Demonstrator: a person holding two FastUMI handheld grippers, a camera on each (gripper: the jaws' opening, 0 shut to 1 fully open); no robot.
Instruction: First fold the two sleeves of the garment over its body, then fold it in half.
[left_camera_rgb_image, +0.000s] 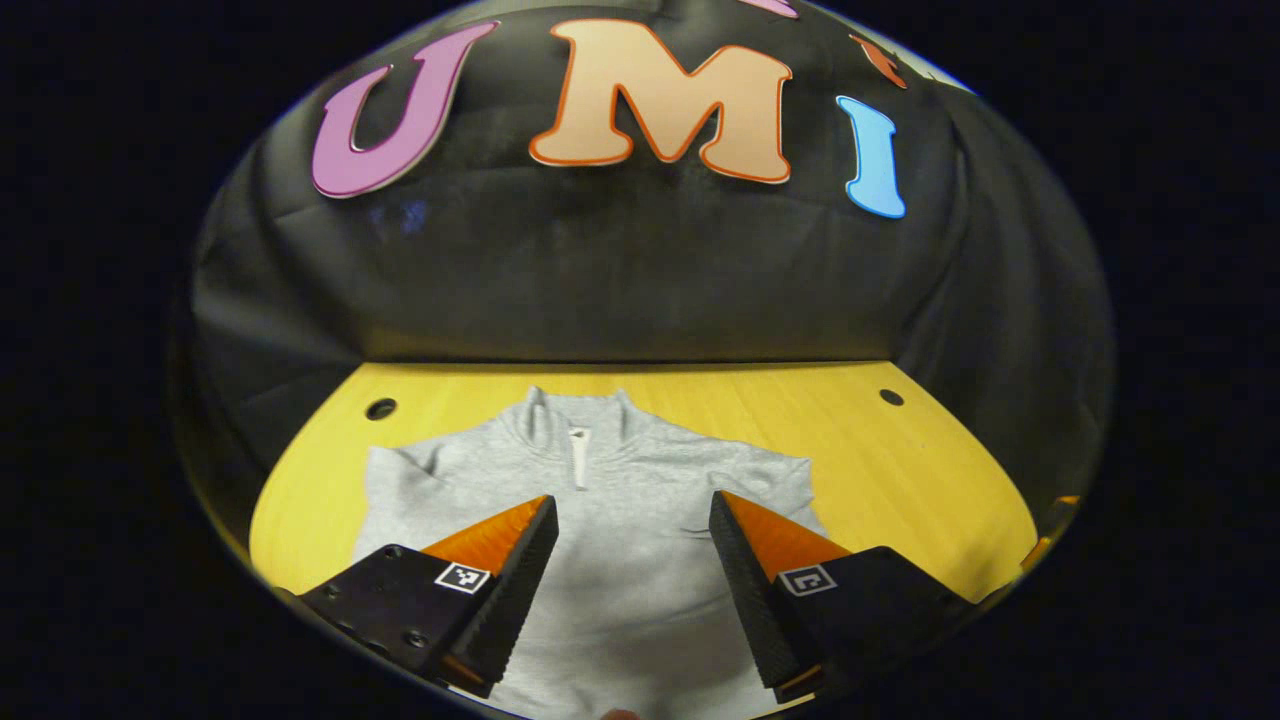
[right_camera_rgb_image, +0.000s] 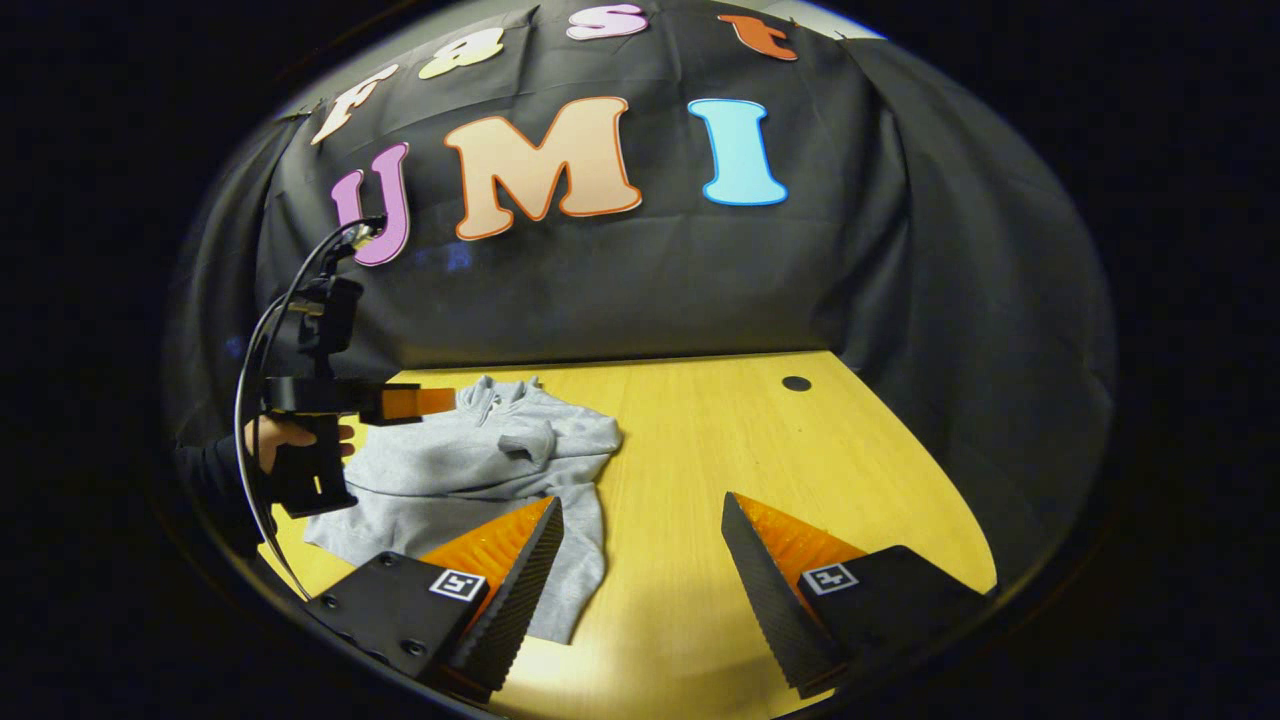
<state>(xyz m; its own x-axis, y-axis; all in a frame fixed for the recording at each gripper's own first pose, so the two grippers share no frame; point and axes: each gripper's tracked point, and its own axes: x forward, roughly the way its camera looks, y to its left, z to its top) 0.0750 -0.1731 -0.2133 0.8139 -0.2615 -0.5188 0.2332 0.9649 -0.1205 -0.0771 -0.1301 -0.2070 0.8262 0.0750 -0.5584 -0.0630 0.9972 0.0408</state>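
With both sets of fingers spread wide and gripping nothing, the left gripper (left_camera_rgb_image: 632, 520) hung over the chest of the grey garment (left_camera_rgb_image: 620, 530), which lay on the yellow bench (left_camera_rgb_image: 900, 470) with its collar (left_camera_rgb_image: 575, 415) toward the booth wall. In the right gripper view, the right gripper (right_camera_rgb_image: 640, 525) sat off the garment's edge over bare wood, with the left gripper and the hand (right_camera_rgb_image: 285, 435) holding it farther off on the other side. One sleeve (right_camera_rgb_image: 545, 440) looked like it was already lying across the body, though I couldn't be sure about the other. My take: for a clean sleeve fold you'd want to pinch right at the cuff, lift just enough to clear, lay it flat across the chest, and smooth the wrinkles before halving it.
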